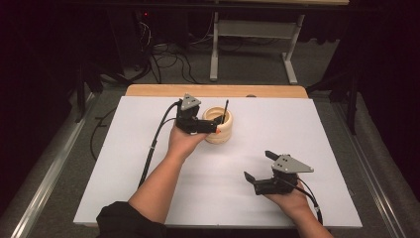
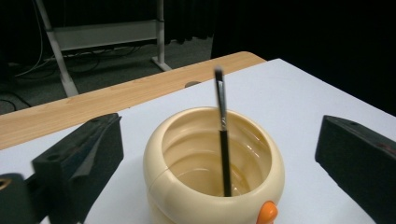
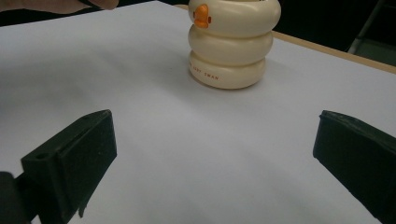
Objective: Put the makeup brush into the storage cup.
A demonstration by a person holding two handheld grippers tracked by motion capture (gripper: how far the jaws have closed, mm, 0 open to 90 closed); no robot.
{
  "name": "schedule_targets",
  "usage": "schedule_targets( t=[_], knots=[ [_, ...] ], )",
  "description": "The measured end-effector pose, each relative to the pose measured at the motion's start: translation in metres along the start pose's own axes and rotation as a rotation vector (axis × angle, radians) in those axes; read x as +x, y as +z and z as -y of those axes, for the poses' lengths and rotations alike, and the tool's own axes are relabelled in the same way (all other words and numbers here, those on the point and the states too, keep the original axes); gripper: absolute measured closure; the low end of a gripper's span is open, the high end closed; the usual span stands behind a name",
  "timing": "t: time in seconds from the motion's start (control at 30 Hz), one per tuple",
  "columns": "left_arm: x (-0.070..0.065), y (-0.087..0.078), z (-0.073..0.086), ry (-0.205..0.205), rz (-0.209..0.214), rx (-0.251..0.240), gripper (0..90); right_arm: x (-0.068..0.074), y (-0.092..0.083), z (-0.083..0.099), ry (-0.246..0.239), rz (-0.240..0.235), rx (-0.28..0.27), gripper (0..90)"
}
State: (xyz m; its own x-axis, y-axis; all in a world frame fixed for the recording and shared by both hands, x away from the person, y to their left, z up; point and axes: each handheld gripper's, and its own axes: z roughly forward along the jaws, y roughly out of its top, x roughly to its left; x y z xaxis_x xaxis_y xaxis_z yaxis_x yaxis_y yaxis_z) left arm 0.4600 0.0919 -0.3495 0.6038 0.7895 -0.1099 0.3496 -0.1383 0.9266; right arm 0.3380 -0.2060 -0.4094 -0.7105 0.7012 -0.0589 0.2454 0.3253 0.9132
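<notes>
Nearest the person's edge of the table point(image 1: 124, 198), toward its right corner, the right gripper point(image 1: 258, 167) rested low over the white surface in the person's right hand point(image 1: 292, 201), its jaws spread wide with nothing between them; in the right gripper view the two black jaws stood far apart over bare tabletop. Farther in, about midway across the table and closer to its far edge, the left hand point(image 1: 183, 141) held the left gripper point(image 1: 212, 127) up against the near side of a cream duck-shaped holder point(image 1: 220, 130). That gripper was released: in the left gripper view its jaws stood wide on either side of the holder point(image 2: 212, 168) without touching it. A thin black brush point(image 2: 223, 140) stood nearly upright inside the holder, its lower end down in the hollow, its shaft leaning on the near rim and its top rising well above the rim, clear of both jaws. The holder was built of stacked rounded rings with a small orange beak point(image 3: 201, 15) on the side facing the right gripper. Beyond the white surface, a strip of bare wood point(image 1: 218, 90) ran along the far edge.
</notes>
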Motion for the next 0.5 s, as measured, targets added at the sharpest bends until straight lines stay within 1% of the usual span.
schedule_targets(
  t=[0.07,0.23,0.43,0.5],
  knots=[
    [-0.0008,-0.0001,0.0001,0.001,0.006,-0.002,0.0,-0.0004,0.0002,0.0001,-0.008,-0.001,0.003,0.8],
    [-0.0016,-0.0015,-0.0007,0.0,0.002,-0.004,0.0,0.0001,-0.0001,0.0,0.0,0.001,0.003,0.8],
    [-0.0035,-0.0054,-0.0015,0.009,0.005,0.003,0.0,0.0001,0.0009,0.0004,-0.008,-0.002,0.001,0.8],
    [-0.0037,-0.0068,-0.0015,0.007,0.005,0.001,0.0,0.0001,0.0007,0.0004,-0.011,-0.001,0.008,0.8]
  ],
)
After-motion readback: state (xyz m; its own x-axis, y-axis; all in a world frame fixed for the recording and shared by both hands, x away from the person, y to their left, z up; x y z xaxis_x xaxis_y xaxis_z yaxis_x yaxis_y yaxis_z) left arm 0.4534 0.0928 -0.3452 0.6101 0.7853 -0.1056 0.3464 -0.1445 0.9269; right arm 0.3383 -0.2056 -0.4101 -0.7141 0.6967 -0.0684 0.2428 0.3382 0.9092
